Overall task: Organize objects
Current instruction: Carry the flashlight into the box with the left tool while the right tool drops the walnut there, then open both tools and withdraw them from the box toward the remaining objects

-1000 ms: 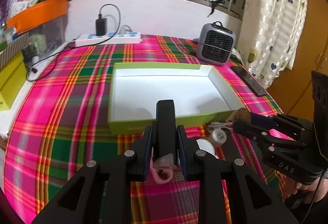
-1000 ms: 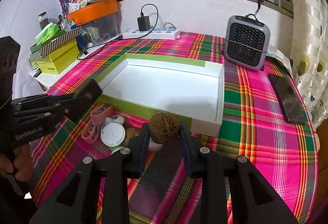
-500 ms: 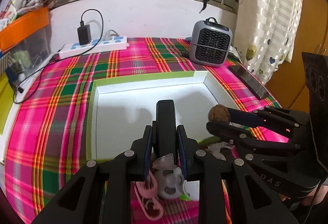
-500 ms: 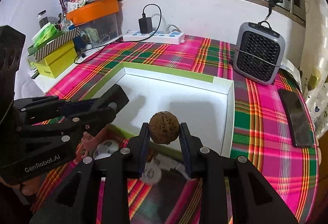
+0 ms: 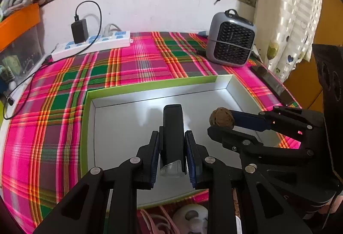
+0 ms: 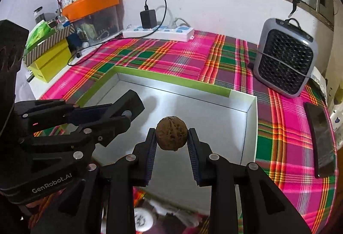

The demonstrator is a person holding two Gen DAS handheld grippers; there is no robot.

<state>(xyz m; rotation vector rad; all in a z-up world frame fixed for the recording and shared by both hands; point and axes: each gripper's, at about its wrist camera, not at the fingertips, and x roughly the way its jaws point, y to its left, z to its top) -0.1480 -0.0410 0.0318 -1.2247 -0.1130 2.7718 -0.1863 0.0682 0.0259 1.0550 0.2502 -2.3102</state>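
The left gripper (image 5: 172,149) is clenched on a long black thing (image 5: 172,129) with a clear end. What that thing is cannot be told. The right gripper (image 6: 171,144) squeezes a brown walnut (image 6: 171,136) between its blue pads. Both are held up over the white inside of the box (image 5: 120,127), which has a green rim.

Some small things lie on the cloth in front of the box, but the grippers hide most of them. A bit of a pink loop (image 5: 150,221) and a round white thing (image 5: 190,218) peek out at the bottom of the left view. In the right view a small white round thing (image 6: 141,221) and some crumpled clear stuff show, too blurry to name. A little of the person's hand shows under each gripper, mostly cut off.

The table wears a bright pink and green checked cloth (image 6: 182,56). On it sit a grey little fan (image 6: 285,58), a white power strip (image 6: 158,32) with a black plug, and a dark phone (image 6: 319,137) near the edge. Yellow and orange boxes are piled at the side. Behind is a white wall, a window with bars and a spotted curtain (image 5: 295,9).
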